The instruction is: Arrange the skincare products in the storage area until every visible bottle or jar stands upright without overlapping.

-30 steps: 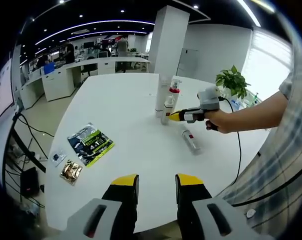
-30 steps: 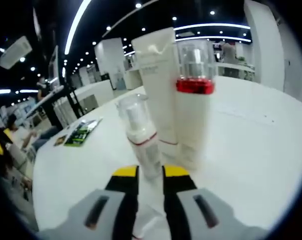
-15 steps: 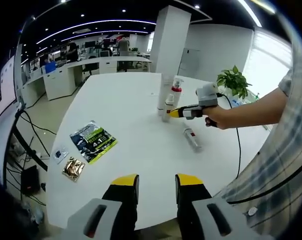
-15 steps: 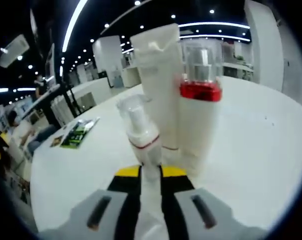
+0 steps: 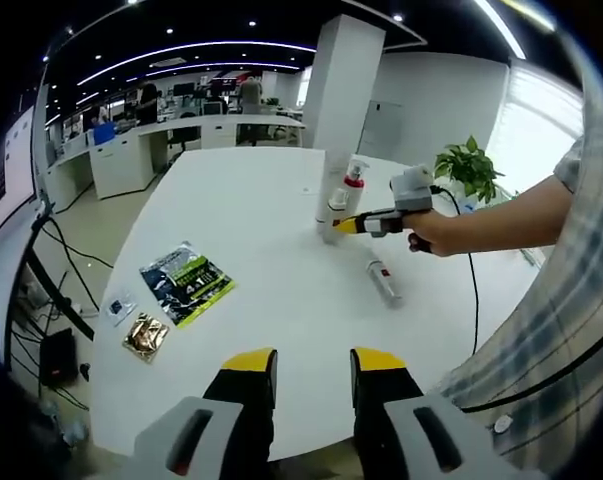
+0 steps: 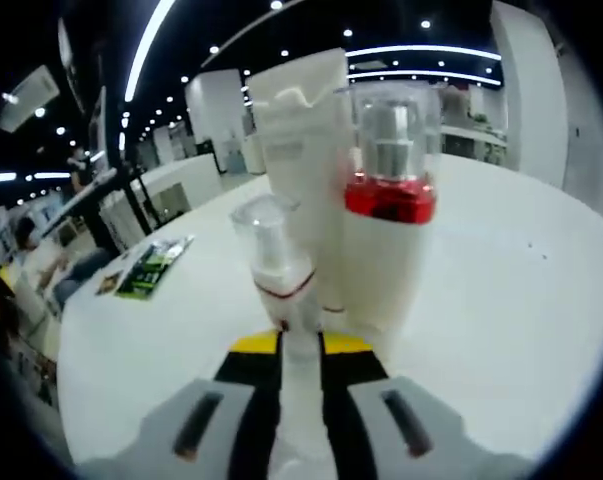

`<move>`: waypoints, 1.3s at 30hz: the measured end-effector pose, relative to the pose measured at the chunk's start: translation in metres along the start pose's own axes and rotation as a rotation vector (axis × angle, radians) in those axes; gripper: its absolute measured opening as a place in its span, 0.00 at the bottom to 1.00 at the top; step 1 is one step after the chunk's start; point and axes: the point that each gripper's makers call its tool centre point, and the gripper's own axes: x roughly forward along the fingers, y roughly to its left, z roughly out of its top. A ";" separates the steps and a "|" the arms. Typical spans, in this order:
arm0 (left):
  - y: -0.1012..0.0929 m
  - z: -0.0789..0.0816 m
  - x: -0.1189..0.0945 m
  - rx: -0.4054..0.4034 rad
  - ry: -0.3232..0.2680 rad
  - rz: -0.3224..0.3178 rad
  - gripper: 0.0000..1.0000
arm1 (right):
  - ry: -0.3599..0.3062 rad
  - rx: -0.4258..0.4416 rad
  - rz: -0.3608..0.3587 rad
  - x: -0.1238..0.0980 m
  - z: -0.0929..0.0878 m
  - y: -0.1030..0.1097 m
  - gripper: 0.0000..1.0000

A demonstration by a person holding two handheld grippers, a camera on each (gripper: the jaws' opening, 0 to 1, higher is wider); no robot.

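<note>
My right gripper (image 6: 301,345) is shut on a small white pump bottle (image 6: 279,275) with a clear cap, held upright. Just behind it stand a white tube (image 6: 299,160) and a taller white bottle (image 6: 383,250) with a red collar and clear cap. In the left gripper view that group (image 5: 338,200) stands at the table's far side, with the right gripper (image 5: 349,225) against it, held by a person's hand. One small bottle (image 5: 384,282) with a red band lies on its side nearer me. My left gripper (image 5: 311,362) hangs open over the table's near edge.
On the white table (image 5: 261,260), at the left, lie a green and black sachet (image 5: 186,281), a gold sachet (image 5: 143,337) and a small clear packet (image 5: 116,308). A potted plant (image 5: 466,165) stands at the far right. Desks and a white pillar lie beyond.
My right gripper closed on the small pump bottle and carried it closer to the tube and the red-collared bottle. The left gripper stayed still and open.
</note>
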 end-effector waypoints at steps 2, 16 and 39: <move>-0.001 0.000 0.000 -0.003 -0.001 -0.002 0.30 | -0.002 0.011 0.000 -0.001 0.001 -0.002 0.13; -0.002 0.004 -0.001 0.009 -0.002 -0.001 0.30 | -0.007 0.091 0.008 0.006 0.004 0.002 0.18; -0.078 0.045 0.069 0.029 -0.021 -0.239 0.37 | -0.024 0.328 0.086 -0.093 -0.009 0.013 0.34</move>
